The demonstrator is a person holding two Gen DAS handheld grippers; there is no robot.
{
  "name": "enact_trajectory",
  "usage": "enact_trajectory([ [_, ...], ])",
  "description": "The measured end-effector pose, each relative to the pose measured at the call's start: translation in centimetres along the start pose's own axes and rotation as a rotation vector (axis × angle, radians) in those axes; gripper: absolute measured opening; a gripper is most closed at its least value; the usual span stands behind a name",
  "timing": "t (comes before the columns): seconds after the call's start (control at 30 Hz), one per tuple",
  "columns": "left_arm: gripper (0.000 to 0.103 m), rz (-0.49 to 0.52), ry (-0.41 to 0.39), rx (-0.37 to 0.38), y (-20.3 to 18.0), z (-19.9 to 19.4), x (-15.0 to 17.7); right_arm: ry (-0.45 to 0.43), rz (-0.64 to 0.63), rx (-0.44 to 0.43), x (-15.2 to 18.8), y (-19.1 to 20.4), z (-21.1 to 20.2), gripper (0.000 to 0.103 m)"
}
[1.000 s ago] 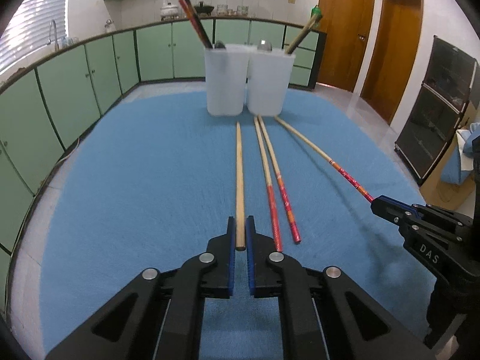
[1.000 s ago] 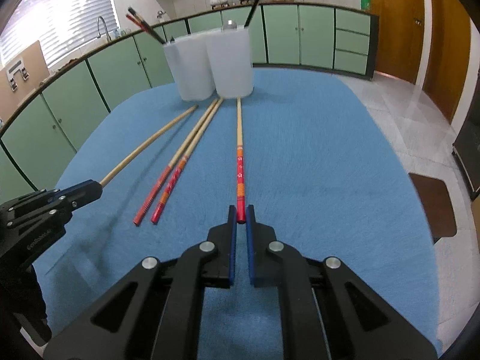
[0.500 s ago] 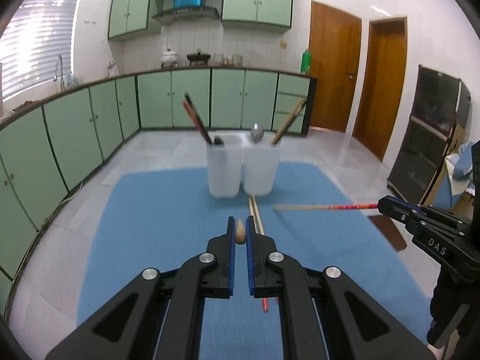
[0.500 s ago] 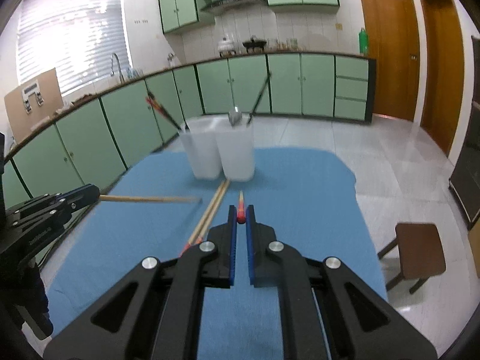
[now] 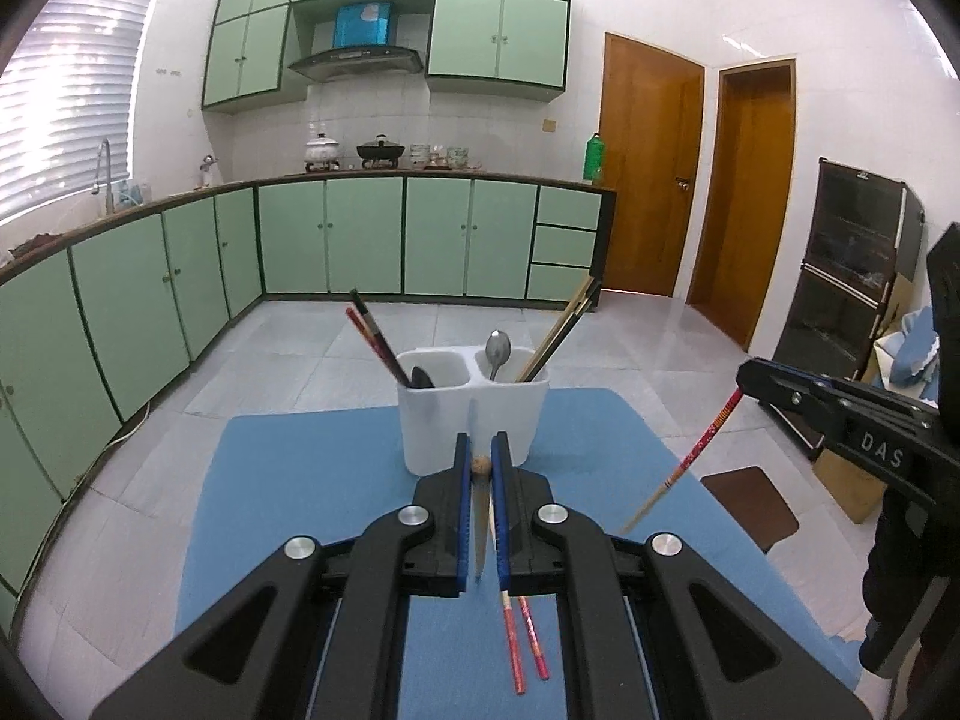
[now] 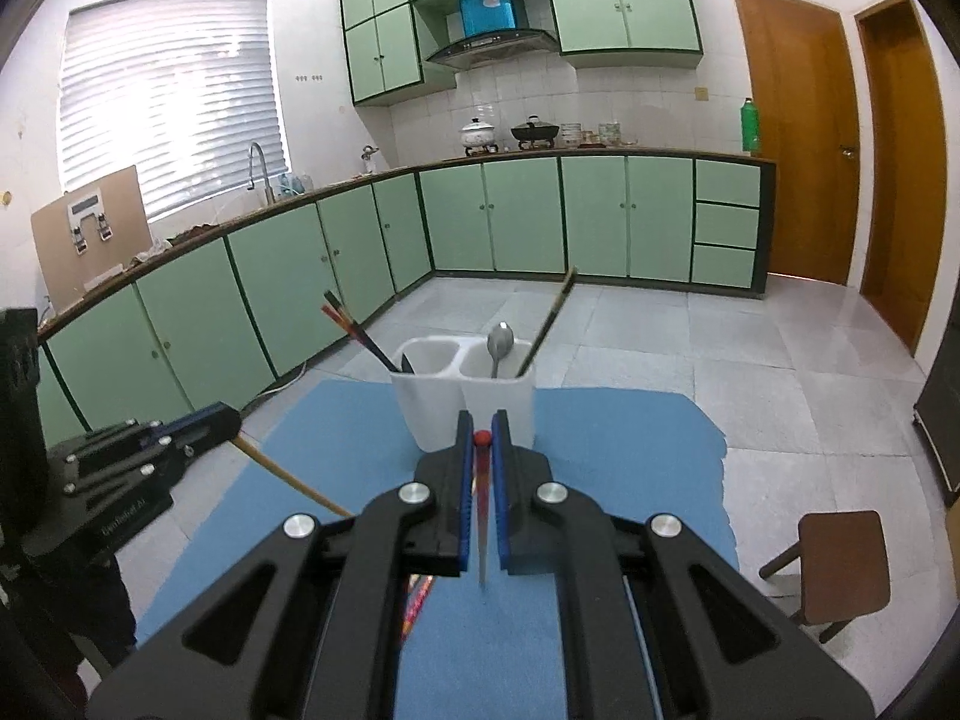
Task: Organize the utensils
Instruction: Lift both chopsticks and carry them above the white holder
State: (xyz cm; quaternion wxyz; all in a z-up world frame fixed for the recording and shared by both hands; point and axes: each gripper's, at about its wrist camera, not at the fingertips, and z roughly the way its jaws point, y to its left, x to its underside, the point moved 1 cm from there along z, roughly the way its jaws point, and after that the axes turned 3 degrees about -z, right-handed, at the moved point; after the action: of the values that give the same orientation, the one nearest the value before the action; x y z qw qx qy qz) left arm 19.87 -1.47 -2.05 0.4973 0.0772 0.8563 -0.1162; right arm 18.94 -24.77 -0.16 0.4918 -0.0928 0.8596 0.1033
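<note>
Two slim chopsticks [image 5: 696, 457], red-patterned ends

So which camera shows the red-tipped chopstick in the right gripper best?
The left wrist view: there the red-tipped chopstick shows side-on, slanting down from the right gripper. The right wrist view shows only its red end and a blurred, foreshortened shaft between the shut jaws.

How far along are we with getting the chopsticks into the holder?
Done: the white holder already has chopsticks and a spoon standing in it. In hand: the left gripper is shut on a plain wooden chopstick, and the right gripper on a red-ended chopstick. Left: two red-ended chopsticks lie on the blue mat.
</note>
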Motion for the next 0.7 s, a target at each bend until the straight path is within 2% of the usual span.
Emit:
enact_trajectory([
  [0.3, 0.007, 0.032, -0.039, 0.028, -0.8, 0.4, -3.0, -0.029, -0.005, -0.020, -4.7, -1.2, 0.8, 0.005],
  [0.7, 0.006, 0.061, -0.229, 0.033, -1.8, 1.5, -12.7, -0.180, 0.000, -0.006, -14.1, -2.6, 2.9, 0.005],
])
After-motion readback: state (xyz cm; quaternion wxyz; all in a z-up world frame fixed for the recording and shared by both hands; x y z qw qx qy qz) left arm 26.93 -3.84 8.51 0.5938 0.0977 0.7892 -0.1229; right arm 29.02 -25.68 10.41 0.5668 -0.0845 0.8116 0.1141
